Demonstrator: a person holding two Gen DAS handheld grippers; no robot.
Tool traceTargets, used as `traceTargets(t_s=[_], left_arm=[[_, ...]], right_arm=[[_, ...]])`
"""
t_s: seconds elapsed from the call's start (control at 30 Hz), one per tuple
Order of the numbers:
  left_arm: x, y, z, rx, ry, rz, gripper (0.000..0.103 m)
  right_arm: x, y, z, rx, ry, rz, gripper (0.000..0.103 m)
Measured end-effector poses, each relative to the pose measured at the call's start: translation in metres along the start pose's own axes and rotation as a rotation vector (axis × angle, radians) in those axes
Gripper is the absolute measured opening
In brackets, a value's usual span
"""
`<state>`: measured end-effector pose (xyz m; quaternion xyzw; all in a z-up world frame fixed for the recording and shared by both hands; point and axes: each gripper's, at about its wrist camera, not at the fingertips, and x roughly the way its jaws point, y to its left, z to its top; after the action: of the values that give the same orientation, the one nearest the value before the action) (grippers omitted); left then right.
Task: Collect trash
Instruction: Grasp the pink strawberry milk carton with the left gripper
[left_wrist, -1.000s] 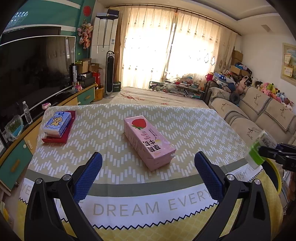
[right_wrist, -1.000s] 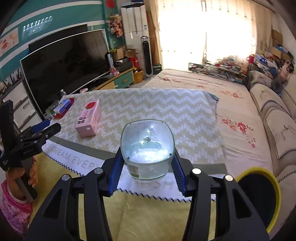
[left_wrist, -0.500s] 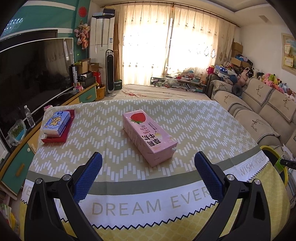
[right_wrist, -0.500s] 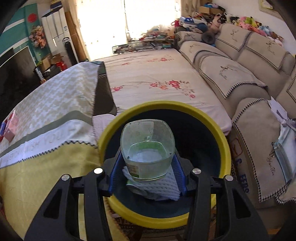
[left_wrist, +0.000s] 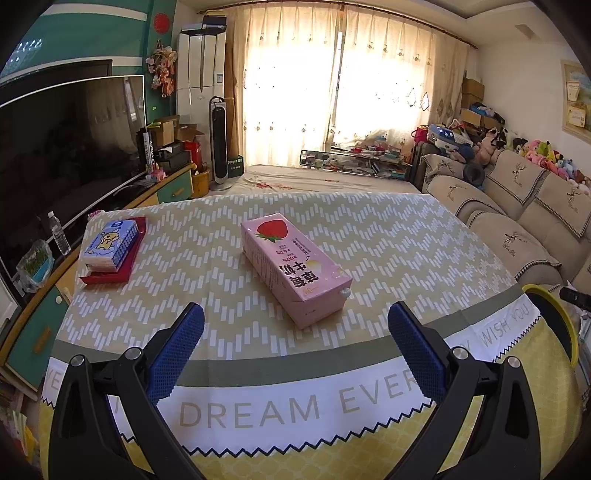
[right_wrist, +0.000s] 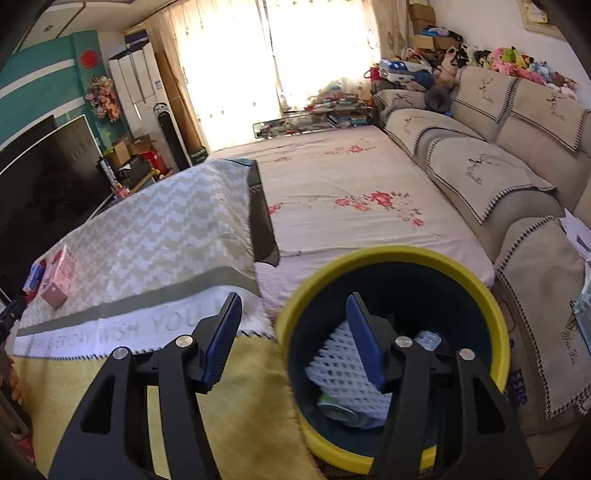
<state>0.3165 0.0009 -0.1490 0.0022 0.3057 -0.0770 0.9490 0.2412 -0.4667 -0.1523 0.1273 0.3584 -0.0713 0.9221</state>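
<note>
A pink strawberry milk carton (left_wrist: 295, 266) lies on the zigzag tablecloth (left_wrist: 388, 240), just beyond my left gripper (left_wrist: 295, 314), which is open and holds nothing. In the right wrist view my right gripper (right_wrist: 293, 306) hangs over the left rim of the yellow-rimmed bin (right_wrist: 399, 254). Its jaws are opening with nothing between them. Inside the bin lie a white foam net (right_wrist: 343, 358), a green-labelled container (right_wrist: 338, 410) and a pale clear item (right_wrist: 428, 339), partly hidden by the right finger. The bin's rim (left_wrist: 554, 314) also shows at the table's right end.
A blue tissue pack (left_wrist: 110, 240) rests on a red tray (left_wrist: 125, 266) at the table's left. A sofa (right_wrist: 517, 177) flanks the bin, and a flowered bedspread (right_wrist: 351, 192) lies behind it. A TV (left_wrist: 66, 155) stands on the left.
The clear bottle is gone from my right gripper, whose jaws now stand wider. That gripper has swung and rolled, so the bin sits under its right finger. My left gripper has stayed put.
</note>
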Motion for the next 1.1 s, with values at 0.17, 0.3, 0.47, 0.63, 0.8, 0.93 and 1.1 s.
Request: traceTargets(t_s=[0.17,0.3,0.47,0.63,0.8,0.93,1.1], left_arm=[[0.008,-0.006,0.006,-0.022,0.059,0.02,0.098],[0.015,-0.02,0.018,-0.012,0.107,0.055,0.098],[0.042,-0.036,0.037,-0.05,0.175,0.108,0.098],[0.086,-0.031,0.048,-0.157,0.264,0.215,0.098],[0.114,-0.025,0.049,-0.207,0.308,0.282,0.096],[0.127,-0.024,0.051,-0.203,0.332,0.321,0.087],[0.142,-0.017,0.05,-0.228,0.369,0.325,0.067]], right_arm=[[0.009,0.049,0.022,-0.023,-0.049,0.124,0.057],[0.007,0.087,0.04,-0.087,-0.122,0.145,0.057],[0.005,0.105,0.039,-0.126,-0.197,0.105,0.062],[0.016,0.111,0.031,-0.139,-0.157,0.13,0.062],[0.013,0.118,0.029,-0.166,-0.162,0.151,0.062],[0.011,0.119,0.026,-0.175,-0.158,0.168,0.062],[0.009,0.118,0.026,-0.171,-0.158,0.177,0.063]])
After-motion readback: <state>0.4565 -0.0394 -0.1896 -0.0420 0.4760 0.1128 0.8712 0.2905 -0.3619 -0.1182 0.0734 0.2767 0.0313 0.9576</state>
